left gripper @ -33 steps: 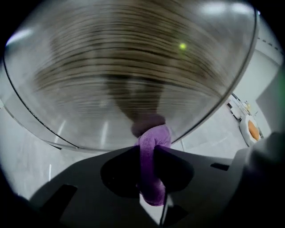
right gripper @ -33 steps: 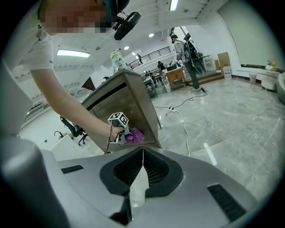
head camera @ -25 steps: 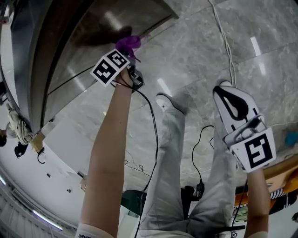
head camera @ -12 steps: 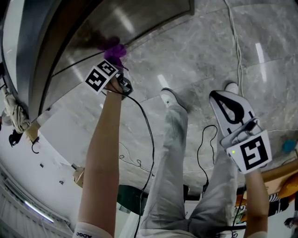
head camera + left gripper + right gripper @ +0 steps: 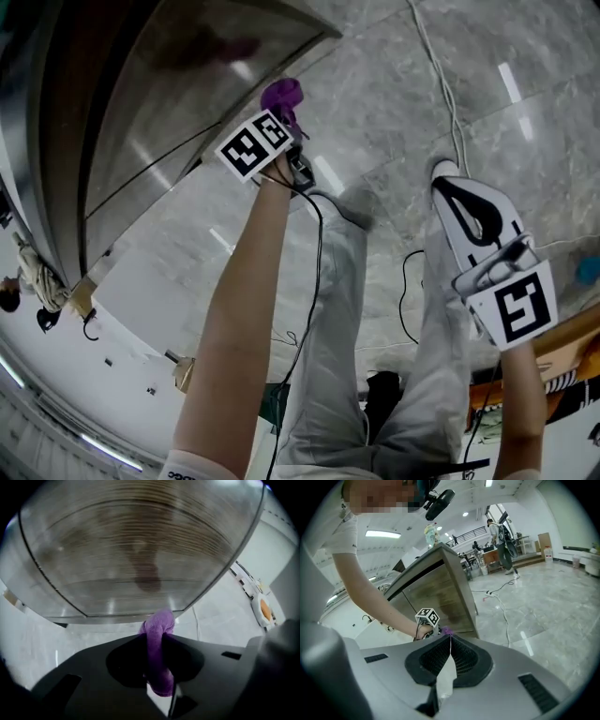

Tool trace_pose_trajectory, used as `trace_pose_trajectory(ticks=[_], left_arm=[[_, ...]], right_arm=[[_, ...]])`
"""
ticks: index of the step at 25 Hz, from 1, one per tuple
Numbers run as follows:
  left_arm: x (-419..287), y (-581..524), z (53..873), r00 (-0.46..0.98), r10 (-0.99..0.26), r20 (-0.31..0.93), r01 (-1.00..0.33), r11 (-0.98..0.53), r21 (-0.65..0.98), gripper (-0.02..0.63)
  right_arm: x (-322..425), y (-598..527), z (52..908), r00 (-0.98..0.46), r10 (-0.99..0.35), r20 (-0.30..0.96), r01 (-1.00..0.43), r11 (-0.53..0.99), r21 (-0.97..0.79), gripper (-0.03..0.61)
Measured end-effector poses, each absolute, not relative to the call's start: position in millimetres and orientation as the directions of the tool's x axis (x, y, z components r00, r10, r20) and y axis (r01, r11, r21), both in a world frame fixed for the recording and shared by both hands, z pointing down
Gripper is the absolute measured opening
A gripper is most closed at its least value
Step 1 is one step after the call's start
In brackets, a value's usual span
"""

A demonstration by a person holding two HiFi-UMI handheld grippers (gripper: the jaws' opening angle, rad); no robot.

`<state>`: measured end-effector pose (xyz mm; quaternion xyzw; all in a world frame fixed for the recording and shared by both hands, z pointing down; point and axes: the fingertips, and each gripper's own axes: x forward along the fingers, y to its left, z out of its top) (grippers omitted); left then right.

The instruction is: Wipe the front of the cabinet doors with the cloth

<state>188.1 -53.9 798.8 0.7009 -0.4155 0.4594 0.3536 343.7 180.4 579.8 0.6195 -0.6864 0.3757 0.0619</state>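
Note:
My left gripper (image 5: 286, 117) is shut on a purple cloth (image 5: 281, 96), held low in front of the brown cabinet door (image 5: 187, 94). In the left gripper view the cloth (image 5: 158, 648) is pinched between the dark jaws, and its tip reaches the door's (image 5: 136, 559) bottom edge. Whether it touches the door, I cannot tell. My right gripper (image 5: 448, 186) hangs apart at the right over the floor. Its jaws are shut (image 5: 450, 637) with nothing between them. The right gripper view looks toward the left gripper's marker cube (image 5: 427, 617) and the cabinet (image 5: 440, 597).
The person's legs (image 5: 337, 356) stand on the grey marble floor. A white cable (image 5: 450, 84) and a black cable (image 5: 314, 281) run across it. A wooden edge (image 5: 572, 337) shows at the right. Another person (image 5: 504, 550) stands far off.
The left gripper with the cloth swept left along the door, then back to the right toward the door's lower corner. The right gripper stayed about where it was.

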Motion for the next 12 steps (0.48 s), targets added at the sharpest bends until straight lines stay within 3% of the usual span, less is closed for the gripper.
trace_pose_trajectory(ticks=[8, 12], left_arm=[[306.0, -53.8, 833.6, 0.355, -0.225, 0.907, -0.804, -0.568, 0.174, 0.087], [320.0, -67.1, 839.7, 0.375, -0.227, 0.899, -0.813, -0.546, 0.202, 0.087]], right_arm=[[399.0, 234.8, 613.2, -0.070, -0.798, 0.599, -0.888, -0.223, -0.401, 0.026], [393.6, 237.1, 624.2, -0.056, -0.790, 0.611, -0.876, -0.255, -0.409, 0.026]])
